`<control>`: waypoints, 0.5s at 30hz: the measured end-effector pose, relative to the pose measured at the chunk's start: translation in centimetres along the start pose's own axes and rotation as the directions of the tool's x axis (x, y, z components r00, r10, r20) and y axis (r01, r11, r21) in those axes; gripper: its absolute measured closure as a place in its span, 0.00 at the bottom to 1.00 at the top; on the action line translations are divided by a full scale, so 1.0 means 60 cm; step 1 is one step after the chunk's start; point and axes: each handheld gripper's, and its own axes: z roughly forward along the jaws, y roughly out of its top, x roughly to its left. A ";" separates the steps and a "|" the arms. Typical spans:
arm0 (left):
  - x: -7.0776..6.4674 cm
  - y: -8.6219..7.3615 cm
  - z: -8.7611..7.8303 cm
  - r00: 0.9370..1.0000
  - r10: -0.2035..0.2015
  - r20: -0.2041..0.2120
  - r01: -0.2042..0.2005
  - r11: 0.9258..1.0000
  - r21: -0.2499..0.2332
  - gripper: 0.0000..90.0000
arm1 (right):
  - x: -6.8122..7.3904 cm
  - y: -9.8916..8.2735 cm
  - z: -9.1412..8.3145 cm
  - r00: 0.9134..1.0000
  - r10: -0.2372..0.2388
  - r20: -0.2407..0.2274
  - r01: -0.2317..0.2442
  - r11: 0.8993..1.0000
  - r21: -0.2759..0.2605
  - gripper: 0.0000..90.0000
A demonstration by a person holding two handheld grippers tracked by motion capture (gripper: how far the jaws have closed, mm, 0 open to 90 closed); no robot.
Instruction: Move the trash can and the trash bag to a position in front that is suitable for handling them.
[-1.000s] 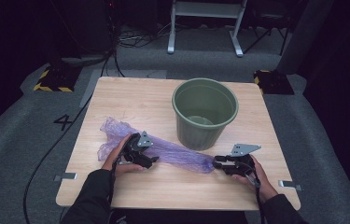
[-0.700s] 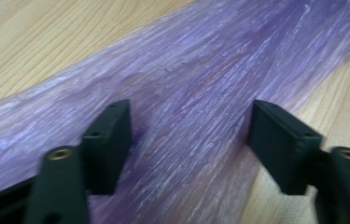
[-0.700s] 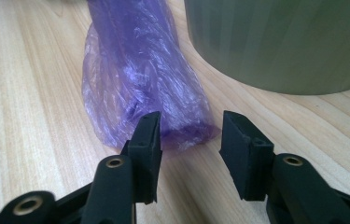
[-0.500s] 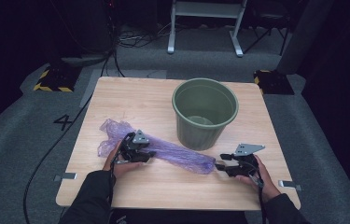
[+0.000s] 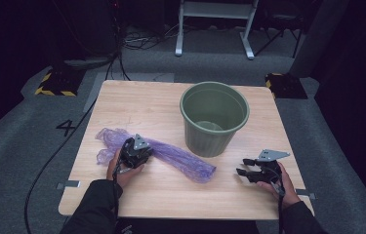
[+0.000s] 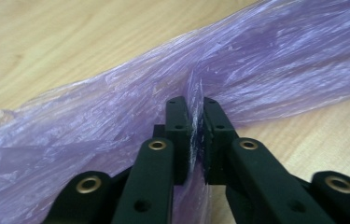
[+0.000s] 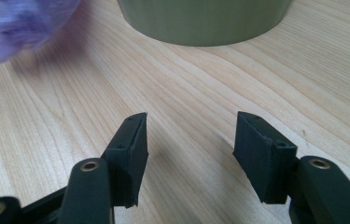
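Left gripper (image 6: 195,140) pinches a fold of the limp, featherlight, slippery bag (image 6: 266,70) at frame centre, right gripper (image 7: 189,154) gapes empty.

Counting around the one green bin (image 5: 214,118) on the one wooden table (image 5: 136,105): one purple plastic bag (image 5: 171,156) just left of the bin, two grippers, left gripper (image 5: 132,152) left of it and right gripper (image 5: 245,167) right of it.

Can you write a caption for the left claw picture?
Left claw pinches a fold of the purple plastic bag on the wooden table.
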 end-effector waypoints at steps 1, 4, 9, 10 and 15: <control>0.000 0.000 0.000 1.000 0.000 0.000 0.000 1.000 0.000 0.94 | 0.000 0.000 0.000 1.000 0.000 0.000 0.000 1.000 0.000 0.50; 0.007 -0.002 -0.006 1.000 -0.016 -0.021 0.016 1.000 -0.022 0.97 | 0.002 0.001 0.002 1.000 -0.011 0.001 0.011 1.000 0.011 0.49; 0.011 -0.004 -0.013 0.999 -0.024 -0.028 0.023 0.999 -0.032 0.97 | -0.001 0.001 0.002 1.000 -0.004 0.003 0.004 1.000 0.013 0.46; 0.012 -0.004 -0.014 0.999 -0.032 -0.031 0.030 0.999 -0.042 0.98 | -0.002 0.001 0.002 1.000 0.000 0.003 0.000 1.000 0.012 0.45; 0.018 -0.006 -0.024 0.998 -0.053 -0.027 0.051 0.996 -0.068 0.98 | -0.004 0.002 0.005 1.000 0.006 0.009 -0.006 1.000 0.014 0.41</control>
